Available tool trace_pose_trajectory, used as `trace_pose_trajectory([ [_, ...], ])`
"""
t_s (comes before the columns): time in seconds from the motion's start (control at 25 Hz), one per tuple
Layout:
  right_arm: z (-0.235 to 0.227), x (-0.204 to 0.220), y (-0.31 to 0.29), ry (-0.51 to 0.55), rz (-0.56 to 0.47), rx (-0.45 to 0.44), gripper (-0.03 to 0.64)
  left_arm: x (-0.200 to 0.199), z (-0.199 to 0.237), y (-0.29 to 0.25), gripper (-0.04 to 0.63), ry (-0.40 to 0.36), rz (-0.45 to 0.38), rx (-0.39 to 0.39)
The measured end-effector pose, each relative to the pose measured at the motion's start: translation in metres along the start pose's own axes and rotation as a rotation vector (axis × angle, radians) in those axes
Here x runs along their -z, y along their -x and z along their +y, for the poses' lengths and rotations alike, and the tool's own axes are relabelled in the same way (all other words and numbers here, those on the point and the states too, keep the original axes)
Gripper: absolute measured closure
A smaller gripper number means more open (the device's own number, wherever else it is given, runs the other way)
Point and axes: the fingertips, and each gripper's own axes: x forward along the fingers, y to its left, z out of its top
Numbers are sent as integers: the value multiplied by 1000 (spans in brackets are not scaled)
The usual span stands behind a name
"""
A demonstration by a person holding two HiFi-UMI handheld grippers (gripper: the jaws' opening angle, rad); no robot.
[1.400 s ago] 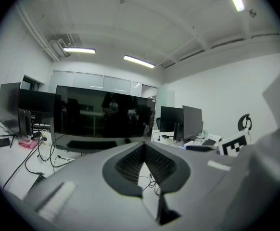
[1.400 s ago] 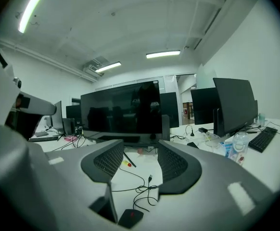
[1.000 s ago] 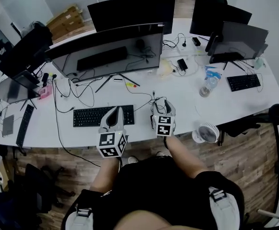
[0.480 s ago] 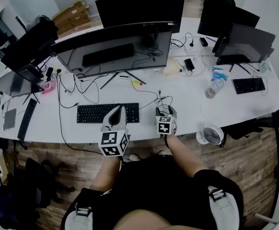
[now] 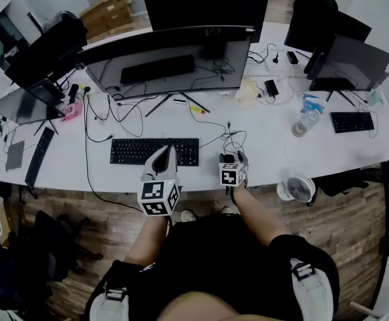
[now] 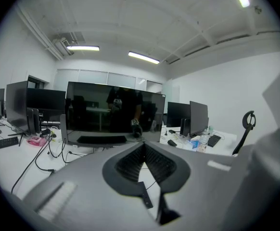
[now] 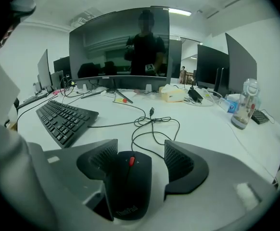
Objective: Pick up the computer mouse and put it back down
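The right tongs (image 7: pixel 141 154) have come down! A moment ago they rode high, looking across at the big monitor (image 7: pixel 118 47), with the computer mouse (image 7: pixel 128 184) only a dark sliver under them. Now the black mouse fills the gap between the jaws. It sits flat on the white table (image 7: pixel 212 129), just right of the keyboard (image 7: pixel 63 119), with its cable (image 7: pixel 152 124) looping away beyond the keyboard's right end.

The jaws are spread. The one on the keyboard side looks to be right against the mouse's flank, while the far one shows a strip of bare table between pad and shell. So there is no squeeze on it, and the mouse rests on the table under its own weight.

The left tongs (image 6: pixel 144 150) hang in front of the keyboard, held up off it. Their jaws are pressed together at the tips with nothing in them, much as they were before.

What does the drop mean? By my reading the right tongs are lined up to grip, astride the mouse. Pinching it evenly would take the far jaw travelling in until it meets the shell.
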Motion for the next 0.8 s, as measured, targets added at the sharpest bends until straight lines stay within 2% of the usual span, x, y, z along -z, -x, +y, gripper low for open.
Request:
trace_pose_trajectory([
  [0.36, 13, 13, -7, -12, 14, -38, 347, 5, 9, 4, 541, 0, 6, -12],
  [0.56, 21, 20, -6, 70, 32, -45, 348, 6, 12, 3, 541, 4, 9, -14],
  [0.8, 20, 21, -6, 98, 20, -43, 349, 8, 8, 0, 541, 5, 15, 1],
])
